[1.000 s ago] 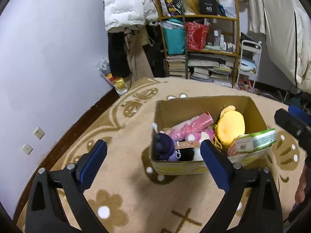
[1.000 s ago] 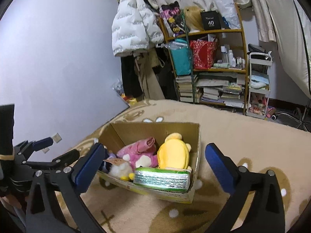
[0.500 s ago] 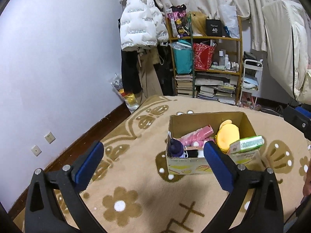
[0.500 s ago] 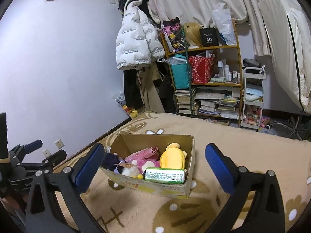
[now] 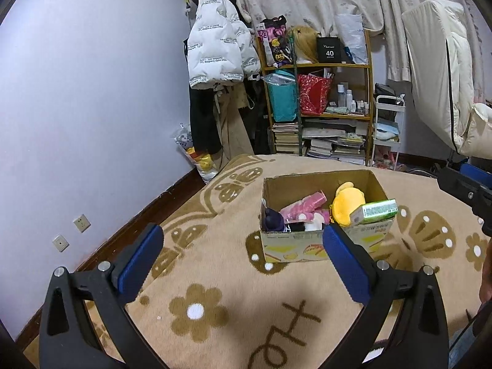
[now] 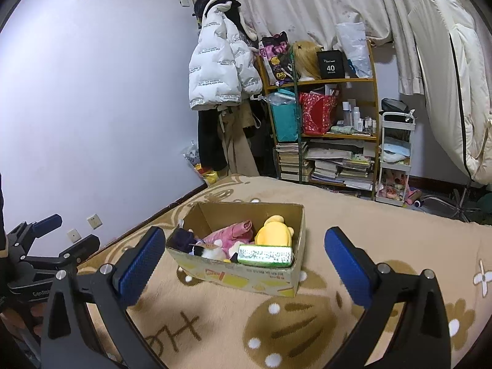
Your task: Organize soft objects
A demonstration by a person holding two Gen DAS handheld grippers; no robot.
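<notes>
On the rug (image 5: 215,276), toward its far edge and right of the wall, a box (image 5: 307,243) is seen; the soft things are gathered in it, presumably so that they are kept together and off the rug. From left to right inside it, a dark plush (image 5: 273,220) is tucked into the near left corner, a pink plush (image 5: 303,210) is laid across the middle, a yellow plush (image 5: 346,207) is propped against the right side, and a green pack (image 5: 376,210) is rested on the near right rim, tilted. The sorting is judged all but done. The left gripper (image 5: 243,259) is held well short of the box, jaws just opened wide, with nothing between them and nothing touched. The right gripper (image 6: 244,259) is likewise spread wide and empty, clear of the box
</notes>
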